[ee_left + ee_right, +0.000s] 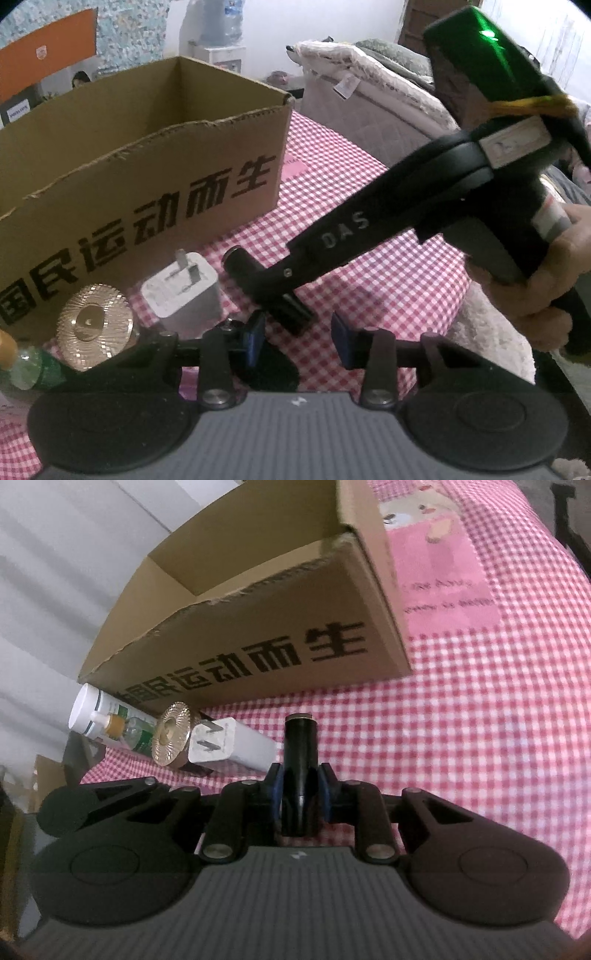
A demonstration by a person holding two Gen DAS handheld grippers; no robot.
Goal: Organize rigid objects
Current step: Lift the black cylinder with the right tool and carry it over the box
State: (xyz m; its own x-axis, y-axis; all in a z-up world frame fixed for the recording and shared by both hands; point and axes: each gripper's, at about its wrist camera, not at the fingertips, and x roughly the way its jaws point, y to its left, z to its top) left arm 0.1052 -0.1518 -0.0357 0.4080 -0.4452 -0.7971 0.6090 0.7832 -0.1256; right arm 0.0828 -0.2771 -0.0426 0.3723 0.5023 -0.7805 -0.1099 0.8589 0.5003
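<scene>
Right tool (300, 794) clamped on the black cylinder (300, 753), blue pads (277, 794) pressing both its sides, and that is the right wrist view. The cylinder lies on the pink checked cloth (480, 757) just in front of the cardboard box (258, 635), metal-rimmed end pointing at the box wall. To its left along that wall sit the white plug adapter (229, 749), the gold ribbed disc (170, 738) and a white tube (92, 712).

Over to the left wrist view: left tool (297, 338) with its jaws narrow and nothing between them, hovering above the cloth in front of the box (147, 184). The right tool's arm (369, 229) reaches across from a hand (546, 280).

My read: the grasp is made. Next comes a lift clear of the box's front wall, then a release inside.
</scene>
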